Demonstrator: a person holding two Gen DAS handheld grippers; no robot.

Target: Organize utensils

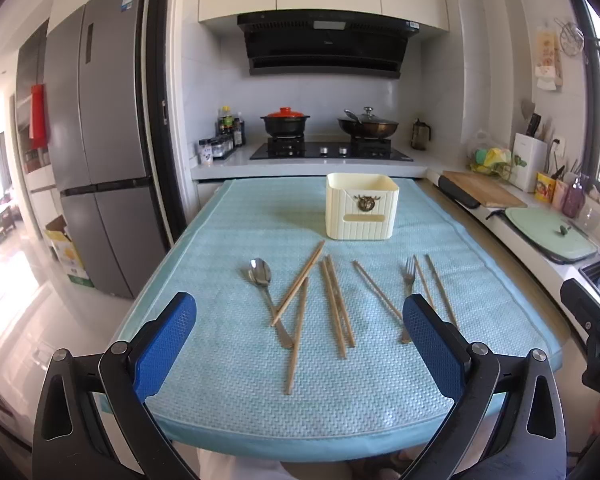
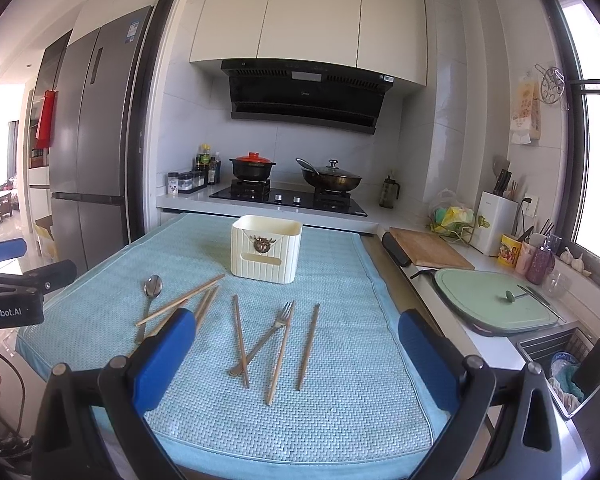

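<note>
Left claw (image 1: 299,332) and right claw (image 2: 296,338) hover wide open and empty at the bench's (image 1: 236,400) near edge, while spoon (image 1: 261,273), chopsticks (image 1: 336,304) and fork (image 2: 278,322) lie loose short of the cream caddy (image 1: 362,210), presumably their destination.

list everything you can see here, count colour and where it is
chopsticks: seven, tan wood, scattered loose on the mat
spoon: one, silver, left side of mat, handle under a chopstick
fork: one, silver, right-centre of mat, among chopsticks
utensil holder: one, cream, far centre of mat, looks empty
mat: one, light blue, covering the table
clay pot: one, black with red lid, left burner
wok: one, dark with glass lid, right burner
fridge: one, grey, left
wooden cutting board: one, right counter
green board: one, right counter
left tool: blue pads, open, empty
right tool: blue pads, open, empty
</note>
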